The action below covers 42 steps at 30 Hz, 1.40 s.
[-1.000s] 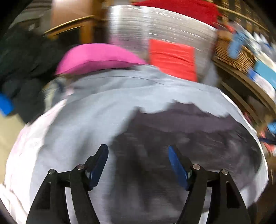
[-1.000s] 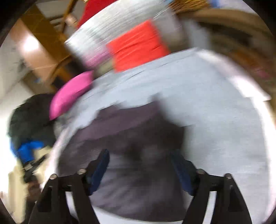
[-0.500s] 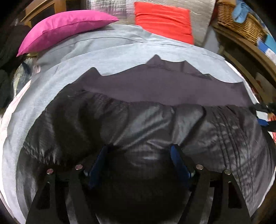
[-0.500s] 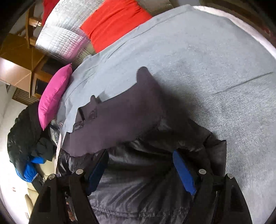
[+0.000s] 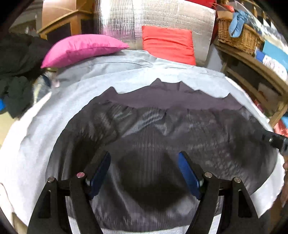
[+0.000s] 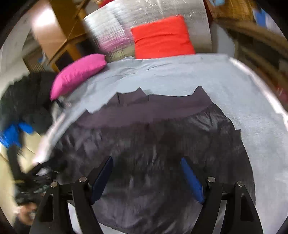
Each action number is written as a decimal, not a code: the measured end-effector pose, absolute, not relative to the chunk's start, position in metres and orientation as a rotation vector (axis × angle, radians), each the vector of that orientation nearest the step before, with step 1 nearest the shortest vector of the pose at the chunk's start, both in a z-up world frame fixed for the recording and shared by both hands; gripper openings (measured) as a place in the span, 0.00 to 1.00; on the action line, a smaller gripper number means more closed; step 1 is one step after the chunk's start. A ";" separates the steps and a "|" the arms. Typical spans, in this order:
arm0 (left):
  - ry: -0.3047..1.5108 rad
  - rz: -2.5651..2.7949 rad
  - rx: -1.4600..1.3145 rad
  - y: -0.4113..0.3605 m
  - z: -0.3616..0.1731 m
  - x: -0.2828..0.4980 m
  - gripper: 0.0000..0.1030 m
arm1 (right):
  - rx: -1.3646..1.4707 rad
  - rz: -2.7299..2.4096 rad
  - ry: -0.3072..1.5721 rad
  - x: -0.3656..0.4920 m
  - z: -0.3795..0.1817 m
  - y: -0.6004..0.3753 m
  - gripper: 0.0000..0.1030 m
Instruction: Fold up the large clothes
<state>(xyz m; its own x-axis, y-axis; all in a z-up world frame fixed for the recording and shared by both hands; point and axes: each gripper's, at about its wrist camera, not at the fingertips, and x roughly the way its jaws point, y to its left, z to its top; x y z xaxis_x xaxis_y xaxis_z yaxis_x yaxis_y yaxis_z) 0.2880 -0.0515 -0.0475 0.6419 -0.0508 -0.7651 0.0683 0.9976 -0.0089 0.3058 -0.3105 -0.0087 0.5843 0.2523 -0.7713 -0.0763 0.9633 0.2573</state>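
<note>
- On the grey bedsheet (image 5: 27, 153) lies the dark garment (image 5: 162, 135), spread flat, short of the pink pillow (image 5: 81, 48).
- Over the garment, left gripper (image 5: 144, 172) and right gripper (image 6: 146, 177) hover, all 4 fingers parted, holding nothing.

A light grey bedsheet (image 5: 59, 129) spreads below and ahead of both grippers. Far ahead and to the left, a pink pillow (image 5: 81, 48) lies at the sheet's far edge; in the right wrist view it (image 6: 79, 73) sits tilted, up and left of the fingers. Straight ahead, a red cushion (image 5: 169, 44) leans against a silvery quilted panel (image 5: 154, 16). Ahead to the right stands a wicker basket (image 5: 237, 34) with a light blue cloth (image 5: 238, 21) draped in it, on a wooden shelf (image 5: 252, 61). To the far left lies a heap of black clothing (image 5: 16, 72), with a wooden cabinet (image 5: 66, 27) behind it.
</note>
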 end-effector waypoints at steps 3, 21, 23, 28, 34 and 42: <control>0.911 -0.037 0.068 -0.058 -0.072 0.288 0.78 | 0.067 0.115 0.950 0.294 -0.035 -0.286 0.78; 0.843 0.154 0.016 0.016 -0.075 0.253 0.82 | -0.009 -0.016 0.897 0.263 -0.053 -0.290 0.83; 0.824 0.150 -0.001 0.019 -0.064 0.248 0.81 | -0.020 -0.026 0.900 0.262 -0.048 -0.287 0.83; 0.798 0.216 -0.016 0.038 -0.055 0.241 0.82 | 0.059 -0.044 0.802 0.240 -0.019 -0.304 0.83; 0.875 0.230 -0.133 0.064 -0.065 0.244 0.83 | 0.119 -0.099 0.886 0.246 -0.045 -0.337 0.83; 0.886 0.295 -0.138 0.078 -0.065 0.241 0.83 | 0.141 -0.111 0.810 0.225 -0.025 -0.338 0.83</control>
<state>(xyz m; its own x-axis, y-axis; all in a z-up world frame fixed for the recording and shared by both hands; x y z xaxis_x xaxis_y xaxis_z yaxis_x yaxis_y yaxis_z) 0.2412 0.0782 -0.0654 0.5953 0.1965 -0.7791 -0.3096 0.9509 0.0032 0.2251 -0.3377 -0.0246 0.6846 -0.0446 -0.7275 0.1520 0.9849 0.0827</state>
